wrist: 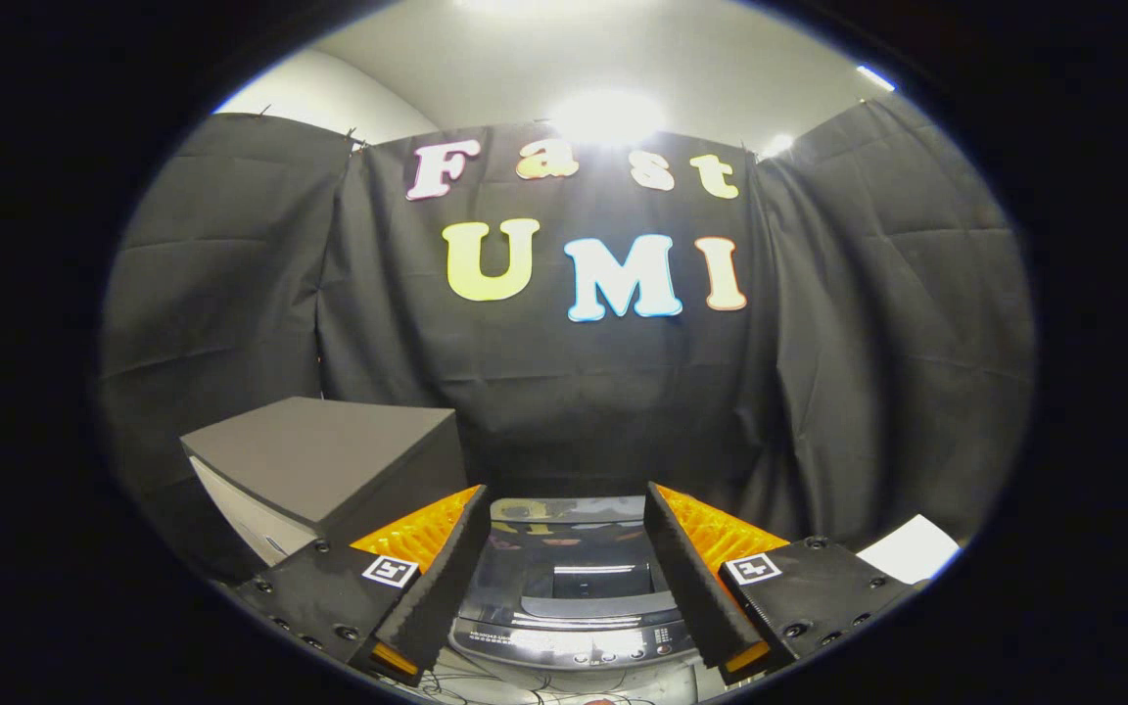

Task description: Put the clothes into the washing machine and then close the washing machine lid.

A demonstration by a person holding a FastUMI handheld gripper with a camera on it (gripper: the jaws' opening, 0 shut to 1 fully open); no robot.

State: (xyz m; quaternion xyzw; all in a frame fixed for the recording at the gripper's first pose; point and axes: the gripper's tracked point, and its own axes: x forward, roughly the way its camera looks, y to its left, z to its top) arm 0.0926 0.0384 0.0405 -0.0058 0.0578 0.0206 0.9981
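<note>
My gripper is open, its two fingers spread wide with nothing between them. Beyond and below the fingers, seen through the gap, stands a top-loading washing machine with a dark glossy lid that lies flat on top and reflects the room. A control panel with small buttons runs along the machine's near edge. I see no clothes here.
A dark box-shaped unit with a pale side stands left of the machine, behind the left finger. A white flat thing lies beyond the right finger. Thin cables run in front of the machine. Black cloth walls close the booth.
</note>
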